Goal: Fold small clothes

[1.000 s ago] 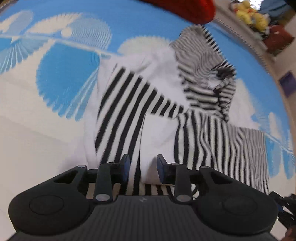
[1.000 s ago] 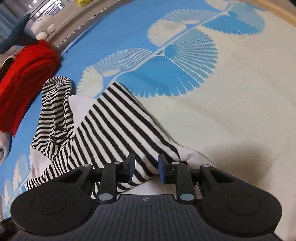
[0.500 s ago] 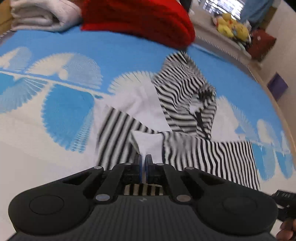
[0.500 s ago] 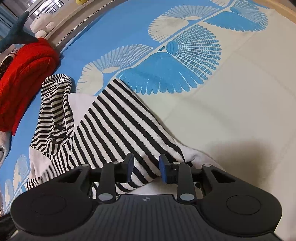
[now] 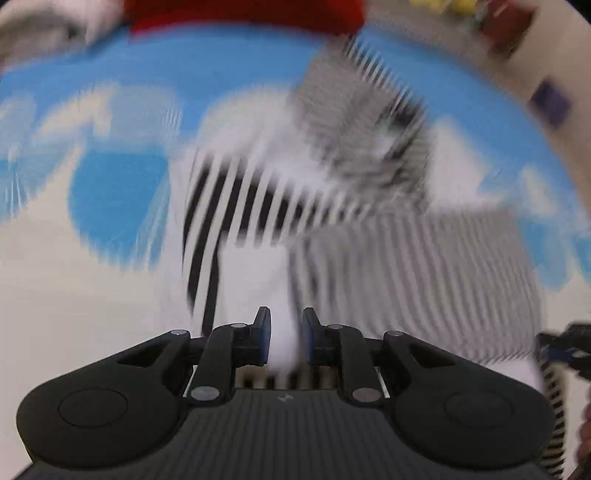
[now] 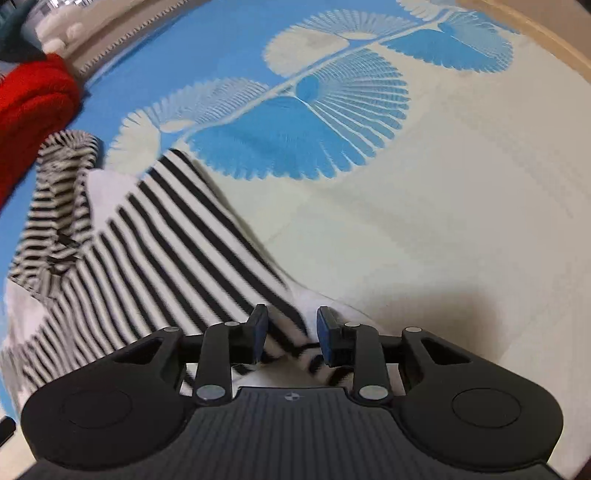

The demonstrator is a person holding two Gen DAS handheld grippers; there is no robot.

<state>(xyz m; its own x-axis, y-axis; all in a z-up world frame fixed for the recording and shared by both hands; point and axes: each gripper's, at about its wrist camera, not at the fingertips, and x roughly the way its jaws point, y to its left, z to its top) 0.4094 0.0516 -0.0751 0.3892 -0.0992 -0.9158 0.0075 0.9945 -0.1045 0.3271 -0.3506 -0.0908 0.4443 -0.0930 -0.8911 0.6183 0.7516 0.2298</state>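
Note:
A small black-and-white striped garment (image 5: 258,199) lies crumpled on the blue and cream mat (image 5: 110,192); the left wrist view is heavily blurred. My left gripper (image 5: 285,338) is open, with a white fold of the garment between its jaws. In the right wrist view the striped garment (image 6: 155,258) spreads to the left. My right gripper (image 6: 290,334) is open over the garment's near striped edge, with cloth between the fingers.
A red knitted item (image 6: 29,103) lies at the mat's far left edge and also shows at the top of the left wrist view (image 5: 240,14). Soft toys (image 6: 55,33) sit beyond the mat. Bare cream mat (image 6: 443,221) lies to the right.
My left gripper closed on a white fold half a second ago and now stands open again, moving fast. My right gripper stays open and has shifted slightly over the striped edge.

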